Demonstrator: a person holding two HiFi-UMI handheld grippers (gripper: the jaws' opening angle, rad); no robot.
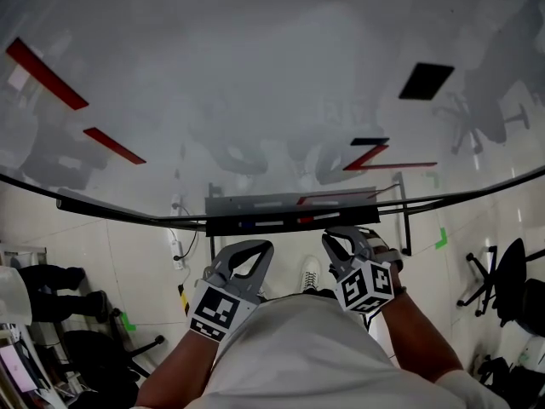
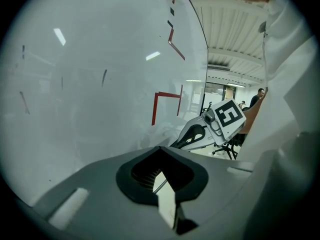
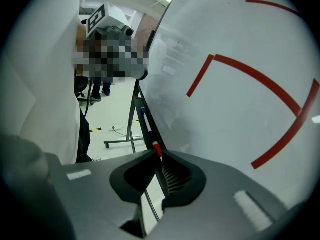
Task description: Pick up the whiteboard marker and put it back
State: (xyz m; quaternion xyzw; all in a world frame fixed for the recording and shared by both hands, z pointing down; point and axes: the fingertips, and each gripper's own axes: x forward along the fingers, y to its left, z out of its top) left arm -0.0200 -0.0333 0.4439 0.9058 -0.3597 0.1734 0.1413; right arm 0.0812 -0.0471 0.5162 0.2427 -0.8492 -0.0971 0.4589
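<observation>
On the tray (image 3: 142, 105), red marker (image 3: 156, 146) lies half-hidden behind right gripper (image 3: 156, 157).

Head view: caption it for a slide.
Left gripper and right gripper, both shut and empty, poised by the whiteboard tray holding a red marker.

A whiteboard (image 1: 255, 75) bearing red strokes (image 1: 47, 75) and a black rectangle (image 1: 426, 81) stands over a pale tiled floor (image 1: 136, 262). Green tape (image 1: 441, 239) marks the tiles near an office chair (image 1: 502, 284). What may be a power strip (image 1: 176, 245) lies below.
</observation>
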